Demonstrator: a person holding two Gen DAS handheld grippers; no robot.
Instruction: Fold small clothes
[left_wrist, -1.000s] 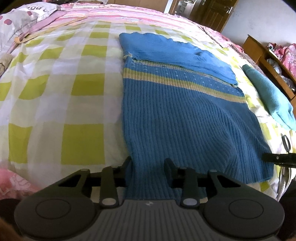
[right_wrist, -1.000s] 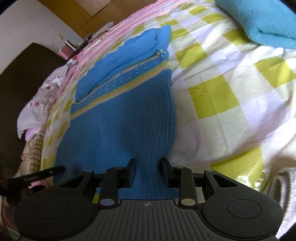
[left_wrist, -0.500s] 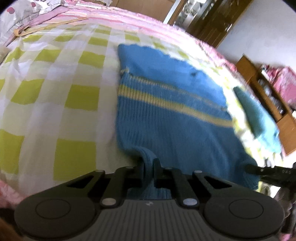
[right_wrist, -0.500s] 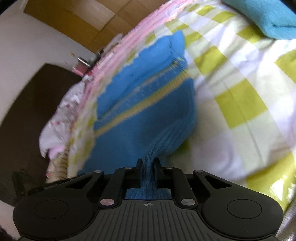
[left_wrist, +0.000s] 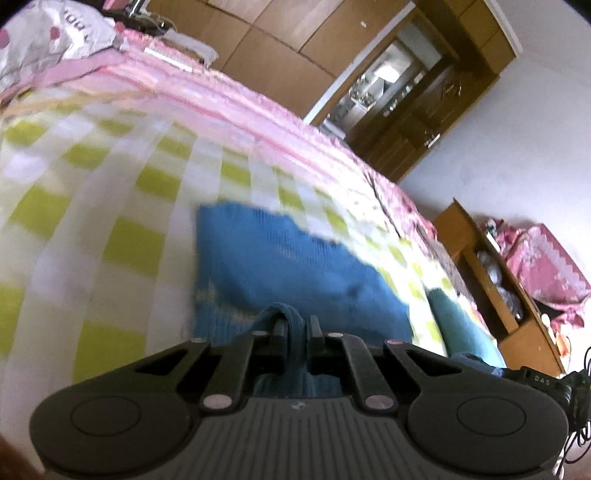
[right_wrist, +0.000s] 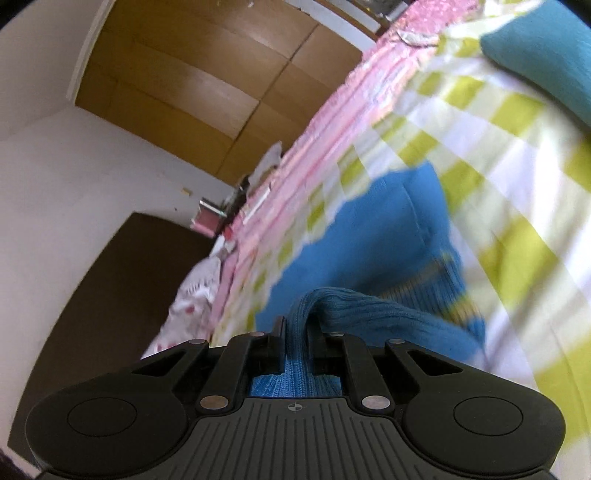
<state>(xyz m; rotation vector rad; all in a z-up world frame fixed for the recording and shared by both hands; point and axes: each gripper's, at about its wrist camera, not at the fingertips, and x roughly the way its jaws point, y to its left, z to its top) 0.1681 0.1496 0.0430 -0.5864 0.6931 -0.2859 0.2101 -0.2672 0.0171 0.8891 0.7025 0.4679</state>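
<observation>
Left wrist view: the only writing that can be read is the pale "BAS" printed on a thin black bar (left_wrist: 537, 377) at the right edge, and a few blurred dark letters on a grey-and-white spotted pillow (left_wrist: 55, 40) at the top left, too smeared to spell out. The left gripper (left_wrist: 295, 325), black plastic with a ribbed grey housing and round silver pivot pins, is clamped tight on a pinched ridge of the blue rib-knit sweater (left_wrist: 288, 266), whose hem bunches up between the two fingers. The sweater lies on a bed cover of soft green, white and pale checks (left_wrist: 122, 236), with a pink striped blanket (left_wrist: 236, 99) beyond it and a folded teal terry-like cloth (left_wrist: 461, 328) just to the right of the sweater. Glossy brown wooden wardrobe panels (left_wrist: 277, 40) and a low wooden shelf unit (left_wrist: 495, 280) stand behind the bed. In the right wrist view the right gripper (right_wrist: 297, 332) is likewise closed on a thick fold of the same sweater (right_wrist: 380, 243), the coarse vertical ribs showing clearly between the fingers, and a pale yellow knitted band (right_wrist: 424, 277) crosses the cloth just beyond. The lifted hem arches over the flatter, smoother upper part of the garment on the checked cover (right_wrist: 517, 206); the teal cloth (right_wrist: 546, 55) lies at the top right.
</observation>
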